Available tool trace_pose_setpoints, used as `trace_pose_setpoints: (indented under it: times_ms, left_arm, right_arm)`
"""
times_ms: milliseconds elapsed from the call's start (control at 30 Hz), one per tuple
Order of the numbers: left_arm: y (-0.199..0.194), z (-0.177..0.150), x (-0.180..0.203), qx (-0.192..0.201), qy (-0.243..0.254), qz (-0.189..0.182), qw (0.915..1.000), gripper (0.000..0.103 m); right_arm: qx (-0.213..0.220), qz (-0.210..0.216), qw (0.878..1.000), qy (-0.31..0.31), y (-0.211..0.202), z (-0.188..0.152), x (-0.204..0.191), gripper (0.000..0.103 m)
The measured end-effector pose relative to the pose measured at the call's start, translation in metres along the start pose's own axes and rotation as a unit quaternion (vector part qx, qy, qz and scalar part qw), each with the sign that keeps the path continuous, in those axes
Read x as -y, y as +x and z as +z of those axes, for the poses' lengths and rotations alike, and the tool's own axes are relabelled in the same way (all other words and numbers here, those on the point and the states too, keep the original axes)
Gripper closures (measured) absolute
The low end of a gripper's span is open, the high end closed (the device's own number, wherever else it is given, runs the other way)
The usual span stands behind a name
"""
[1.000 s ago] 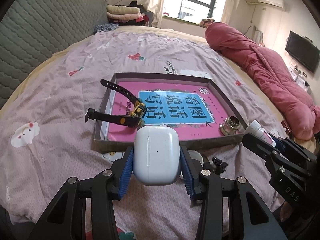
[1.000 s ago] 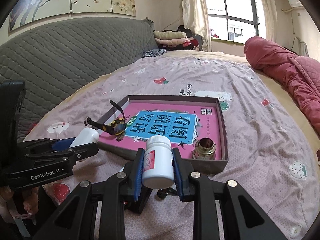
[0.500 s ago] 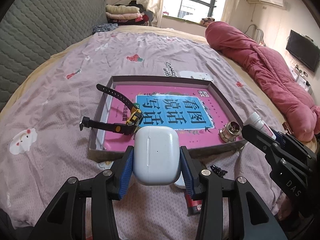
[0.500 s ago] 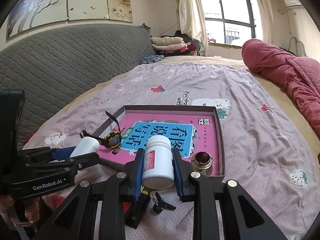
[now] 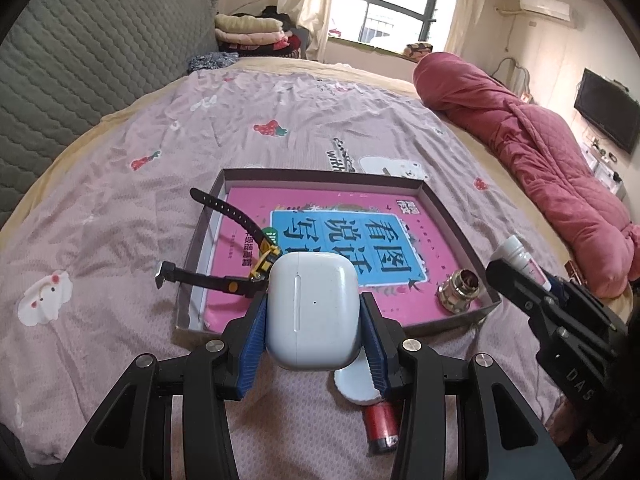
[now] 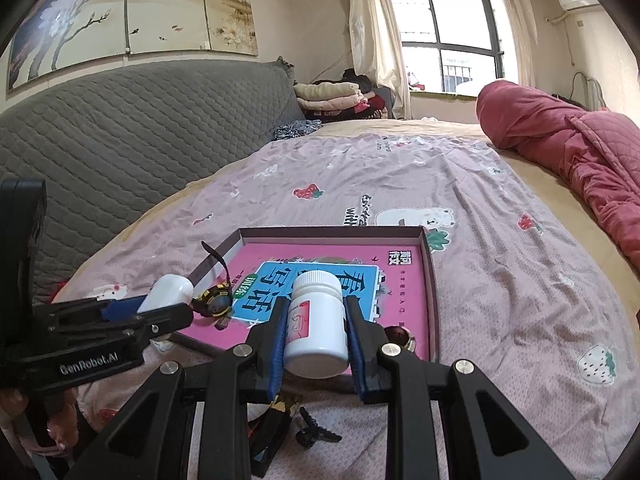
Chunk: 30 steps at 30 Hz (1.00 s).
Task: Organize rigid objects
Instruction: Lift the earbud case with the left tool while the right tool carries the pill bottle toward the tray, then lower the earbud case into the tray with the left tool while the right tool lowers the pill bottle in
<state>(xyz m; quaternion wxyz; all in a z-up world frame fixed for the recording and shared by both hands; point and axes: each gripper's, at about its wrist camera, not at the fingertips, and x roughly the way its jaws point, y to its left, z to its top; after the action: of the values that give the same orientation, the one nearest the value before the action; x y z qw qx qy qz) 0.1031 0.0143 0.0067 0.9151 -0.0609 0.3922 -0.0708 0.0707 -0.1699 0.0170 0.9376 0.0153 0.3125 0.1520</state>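
At lower center of the left view, the left gripper (image 5: 314, 316) has its fingers clamped on a smooth white earbud case (image 5: 312, 308). At lower center of the right view, the right gripper (image 6: 316, 334) fingers squeeze a white pill bottle (image 6: 316, 324) with a red label, above a shallow tray (image 6: 434, 292) on the bed (image 6: 500, 272).

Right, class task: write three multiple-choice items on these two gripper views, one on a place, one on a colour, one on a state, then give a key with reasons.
1. Where is the round brass-coloured metal fitting?
A. inside the shallow dark cardboard tray
B. on the bedsheet outside it
C. in a gripper

2. What colour is the book cover lining the tray?
A. green
B. pink with a blue panel
C. grey

3. What is the left gripper doing?
A. open, holding nothing
B. shut on the black-and-yellow wristwatch
C. shut on the white rounded plastic earbud case

Key: A, it stands in the tray's near right corner; B, the cover shows both colours; C, blue pads press both sides of the case.
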Motion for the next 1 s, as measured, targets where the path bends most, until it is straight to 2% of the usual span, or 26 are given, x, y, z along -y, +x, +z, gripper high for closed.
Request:
trace_pose_setpoints:
  times_ms: [733, 1000]
  left_arm:
    - [0.012, 0.019, 0.008, 0.006, -0.003, 0.004, 1.0000, 0.057]
    - [0.023, 0.025, 0.010, 0.001, 0.000, 0.005, 1.0000, 0.057]
  right_arm:
    - [0.023, -0.001, 1.000, 0.001, 0.009, 0.014, 0.008, 0.076]
    - [0.018, 0.002, 1.000, 0.001, 0.015, 0.015, 0.009, 0.076]
